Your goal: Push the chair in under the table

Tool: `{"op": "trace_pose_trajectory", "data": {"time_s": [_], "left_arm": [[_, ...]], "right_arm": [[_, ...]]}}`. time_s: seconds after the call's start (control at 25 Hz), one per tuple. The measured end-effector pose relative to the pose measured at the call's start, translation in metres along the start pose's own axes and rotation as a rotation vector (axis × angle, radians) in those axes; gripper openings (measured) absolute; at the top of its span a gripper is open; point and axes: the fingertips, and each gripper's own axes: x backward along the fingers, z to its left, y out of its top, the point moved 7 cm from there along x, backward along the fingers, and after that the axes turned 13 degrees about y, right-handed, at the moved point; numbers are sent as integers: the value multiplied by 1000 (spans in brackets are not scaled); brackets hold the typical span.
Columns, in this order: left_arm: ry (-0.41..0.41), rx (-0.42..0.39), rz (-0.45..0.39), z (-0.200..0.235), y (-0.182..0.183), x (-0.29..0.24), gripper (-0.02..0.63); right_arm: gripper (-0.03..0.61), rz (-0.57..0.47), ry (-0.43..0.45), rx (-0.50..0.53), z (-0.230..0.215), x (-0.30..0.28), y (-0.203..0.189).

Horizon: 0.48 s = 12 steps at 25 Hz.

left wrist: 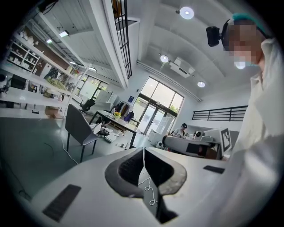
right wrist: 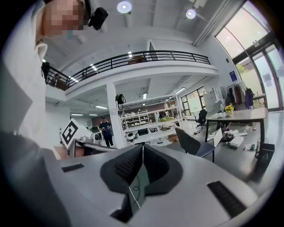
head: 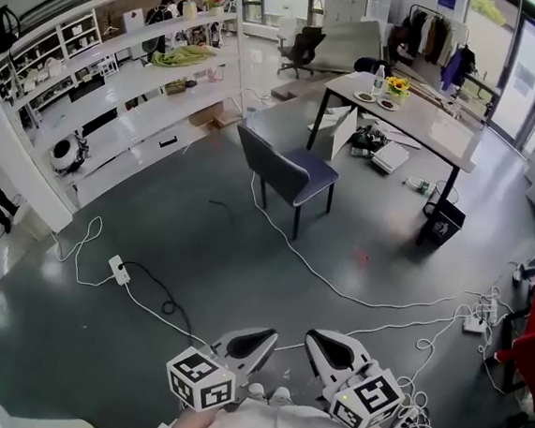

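A dark grey chair point(head: 285, 174) with thin black legs stands on the grey floor, pulled out from the long grey table point(head: 404, 113) and facing it. The chair point(left wrist: 79, 129) also shows far off in the left gripper view, and at mid right as the chair point(right wrist: 191, 144) in the right gripper view. Both grippers sit close to the person's body at the bottom of the head view, far from the chair. My left gripper point(head: 254, 337) is shut with nothing in it. My right gripper point(head: 319, 342) is shut and holds nothing either.
White cables point(head: 336, 286) run across the floor between me and the chair, with a power strip point(head: 118, 269) at the left. White shelving point(head: 118, 100) lines the left side. Boxes and clutter point(head: 382, 149) lie under the table. A person point(right wrist: 106, 130) stands by the shelves.
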Motion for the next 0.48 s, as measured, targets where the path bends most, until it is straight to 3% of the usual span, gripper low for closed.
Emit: {"op": "trace_pose_trajectory", "data": {"time_s": [0.48], "left_arm": [[43, 55, -23, -7, -13, -19, 20]], "right_arm": [[32, 32, 56, -98, -26, 3, -27]]}}
